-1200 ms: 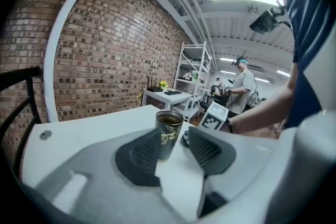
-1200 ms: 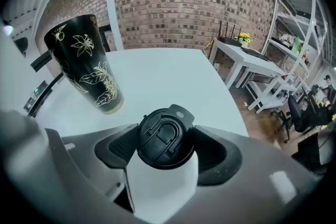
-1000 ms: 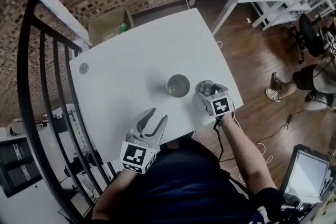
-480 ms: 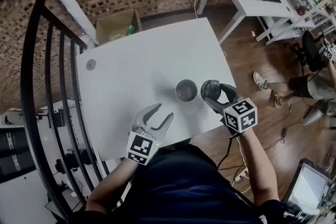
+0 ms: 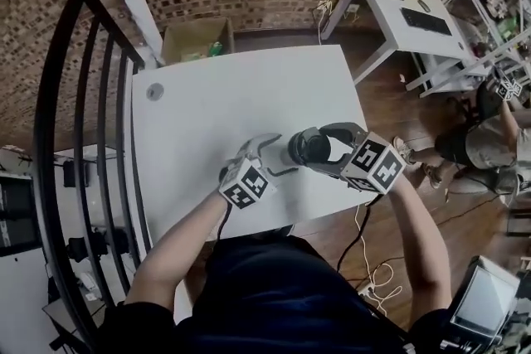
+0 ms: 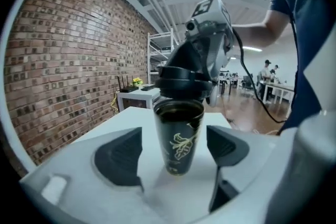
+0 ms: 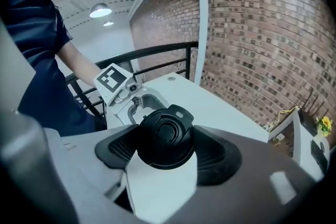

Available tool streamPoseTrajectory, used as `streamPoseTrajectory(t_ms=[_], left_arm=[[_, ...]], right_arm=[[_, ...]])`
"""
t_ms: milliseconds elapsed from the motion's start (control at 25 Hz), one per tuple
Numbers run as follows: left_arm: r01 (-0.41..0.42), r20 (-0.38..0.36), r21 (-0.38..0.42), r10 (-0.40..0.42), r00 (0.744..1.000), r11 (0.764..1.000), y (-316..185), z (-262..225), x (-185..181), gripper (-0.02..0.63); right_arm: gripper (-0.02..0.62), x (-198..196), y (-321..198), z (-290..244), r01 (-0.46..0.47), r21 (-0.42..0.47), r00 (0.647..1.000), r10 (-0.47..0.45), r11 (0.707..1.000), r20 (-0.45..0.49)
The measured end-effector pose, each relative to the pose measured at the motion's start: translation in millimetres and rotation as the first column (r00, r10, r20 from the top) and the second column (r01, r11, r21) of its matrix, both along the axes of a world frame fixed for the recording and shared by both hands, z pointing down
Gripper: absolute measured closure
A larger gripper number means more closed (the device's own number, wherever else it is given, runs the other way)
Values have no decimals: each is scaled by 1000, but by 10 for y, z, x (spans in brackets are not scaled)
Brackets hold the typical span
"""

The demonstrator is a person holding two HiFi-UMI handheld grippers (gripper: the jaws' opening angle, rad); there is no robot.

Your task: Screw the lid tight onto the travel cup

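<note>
Black tapered travel cup (image 6: 178,134), gold leaf print, upright on white desk (image 5: 216,95) between opening jaws of left tool (image 5: 275,157); pads clear of it. Right tool (image 5: 308,149) clamps black round lid (image 7: 165,136) just above cup mouth.

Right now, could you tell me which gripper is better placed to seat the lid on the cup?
Right: the right gripper grips the lid just above the cup; the left gripper, jaws opening, merely straddles the cup.

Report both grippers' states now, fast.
Left gripper: jaws opening, travel cup between them, untouched.
Right gripper: closed on the lid.
</note>
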State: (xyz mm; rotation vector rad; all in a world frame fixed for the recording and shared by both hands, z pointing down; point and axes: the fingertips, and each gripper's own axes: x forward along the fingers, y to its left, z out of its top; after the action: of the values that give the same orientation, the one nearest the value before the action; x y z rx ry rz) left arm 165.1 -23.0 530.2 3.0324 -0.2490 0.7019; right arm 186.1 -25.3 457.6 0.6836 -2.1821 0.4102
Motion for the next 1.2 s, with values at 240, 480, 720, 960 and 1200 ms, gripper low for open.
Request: streamPoseTrajectory(t_ms=[240, 480, 720, 960, 1200], left_arm=[[-152, 86, 46, 147, 985, 987, 89, 253, 238, 187], [-105, 42, 43, 104, 994, 994, 32, 190, 350, 215], [22, 7, 27, -22, 1000, 999, 30, 184, 340, 219], [192, -11, -16, -193, 981, 981, 35, 205, 312, 216], [-121, 50, 14, 120, 992, 993, 110, 232, 235, 176]], right_arm=[[262, -77, -51, 183, 44, -51, 998, -46, 998, -32], [262, -99, -60, 271, 34, -66, 996, -39, 997, -75], [262, -104, -91, 283, -152, -113, 985, 141, 982, -105], [261, -142, -91, 264, -295, -97, 953, 287, 950, -93], [262, -227, -4, 192, 64, -29, 992, -66, 998, -104]])
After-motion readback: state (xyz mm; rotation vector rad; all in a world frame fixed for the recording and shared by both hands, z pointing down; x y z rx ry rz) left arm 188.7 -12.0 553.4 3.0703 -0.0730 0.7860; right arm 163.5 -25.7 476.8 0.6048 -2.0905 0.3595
